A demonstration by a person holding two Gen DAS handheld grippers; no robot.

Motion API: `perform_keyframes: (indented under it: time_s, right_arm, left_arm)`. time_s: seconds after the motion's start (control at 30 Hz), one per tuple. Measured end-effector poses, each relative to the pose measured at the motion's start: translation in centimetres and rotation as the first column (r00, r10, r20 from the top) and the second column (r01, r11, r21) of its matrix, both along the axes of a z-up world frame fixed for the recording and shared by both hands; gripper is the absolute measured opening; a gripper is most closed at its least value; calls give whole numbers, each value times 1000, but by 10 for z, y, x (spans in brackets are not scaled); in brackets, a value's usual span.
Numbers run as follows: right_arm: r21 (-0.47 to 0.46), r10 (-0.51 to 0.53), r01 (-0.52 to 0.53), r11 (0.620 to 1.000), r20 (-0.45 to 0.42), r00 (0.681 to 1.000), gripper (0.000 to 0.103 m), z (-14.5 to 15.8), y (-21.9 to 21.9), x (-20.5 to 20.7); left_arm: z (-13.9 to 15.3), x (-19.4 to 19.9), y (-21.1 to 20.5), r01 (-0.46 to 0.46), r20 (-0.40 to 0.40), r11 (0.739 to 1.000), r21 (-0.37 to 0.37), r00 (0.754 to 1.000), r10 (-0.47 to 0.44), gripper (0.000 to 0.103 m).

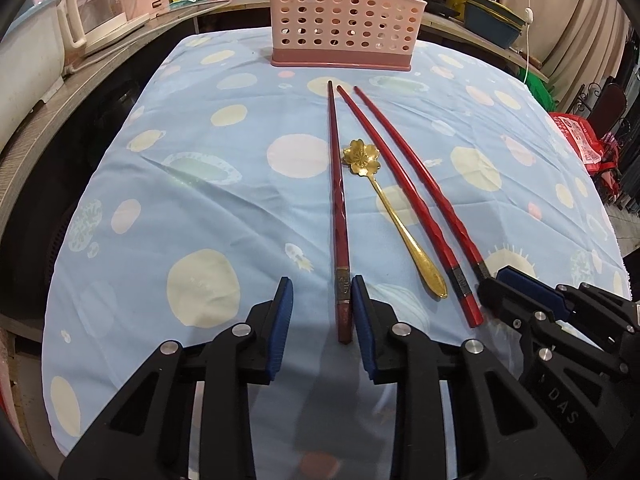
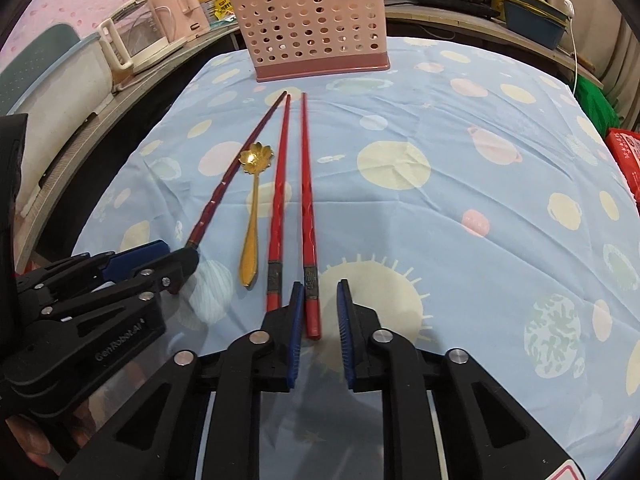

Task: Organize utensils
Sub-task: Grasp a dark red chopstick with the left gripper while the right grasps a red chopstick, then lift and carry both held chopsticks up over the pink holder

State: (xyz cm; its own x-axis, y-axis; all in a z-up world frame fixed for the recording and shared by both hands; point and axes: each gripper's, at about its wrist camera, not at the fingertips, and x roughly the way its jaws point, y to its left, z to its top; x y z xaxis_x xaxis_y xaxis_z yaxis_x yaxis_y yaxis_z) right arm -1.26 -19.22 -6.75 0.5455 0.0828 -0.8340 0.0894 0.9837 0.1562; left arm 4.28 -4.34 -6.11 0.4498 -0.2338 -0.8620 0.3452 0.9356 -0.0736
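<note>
Three red chopsticks and a gold flower-bowled spoon (image 1: 394, 216) lie lengthwise on the blue tablecloth, in front of a pink perforated utensil basket (image 1: 340, 16). My left gripper (image 1: 322, 304) is open, its jaws astride the near end of the dark red left chopstick (image 1: 335, 184), which lies against the right pad. My right gripper (image 2: 320, 304) is open around the near end of the rightmost chopstick (image 2: 307, 200), close to the left pad. The middle chopstick (image 2: 279, 192) and the spoon (image 2: 252, 220) lie between the two grippers. The basket also shows in the right wrist view (image 2: 316, 28).
The blue planet-print cloth (image 2: 460, 200) covers the table. A counter behind holds a kettle (image 2: 148, 40), a white box (image 1: 28, 60), pots and bottles. A red bag (image 1: 580, 140) stands off the table's right side.
</note>
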Motion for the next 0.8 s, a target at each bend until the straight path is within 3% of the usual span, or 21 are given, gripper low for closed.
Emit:
perform_keyframes:
  time_s: [0.23, 0.4, 0.8]
  right_arm:
    - [-31, 10, -10, 999, 8, 1000, 11, 0, 2, 1]
    - [-29, 15, -15, 999, 9, 1000, 8, 0, 4, 0]
    - [-4, -2, 3, 1000, 84, 996, 7, 33, -4, -13]
  left_arm:
    - [0, 0, 0, 2, 4, 1000, 4, 1000, -2, 28]
    - [1, -1, -1, 13, -2, 1000, -4, 1000, -13, 7]
    - [24, -14, -3, 24, 13, 999, -28, 1000, -23, 7]
